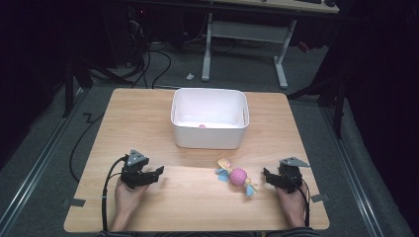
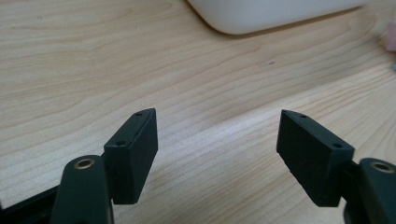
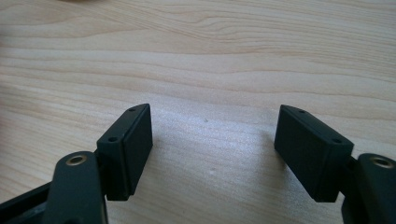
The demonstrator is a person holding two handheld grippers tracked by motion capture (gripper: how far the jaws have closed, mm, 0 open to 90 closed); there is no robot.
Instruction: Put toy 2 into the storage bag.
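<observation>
On table (image 1: 197, 207), near edge, both grippers rest low w/ the toy between them at approx 4 o'clock of centre.

Risks, largest item first:
- Table: bare wood, smooth; toy could skid if nudged sideways rather than pinched.
- White bin (image 1: 210, 118) at 12 o'clock, well apart from toy. A carry that far w/ a weak pinch could drop the toy short or catch it on the rim. 1 small pink item already lies inside; too small to ID.
- Left gripper (image 1: 157, 172), 8 o'clock: jaws apart, nothing between, per left gripper view (image 2: 217, 140). Well apart from toy; a reach across risks crowding the other hand.
- Right gripper (image 1: 266, 174), 4 o'clock: jaws apart, empty, per right gripper view (image 3: 215, 140). Near toy; closing on a loose tail only, not the body, could let it slip.

Toy (image 1: 237, 177): pink ribbed ball, soft-looking, w/ yellow and blue fabric tails at 2 ends; lies flat, untouched.
</observation>
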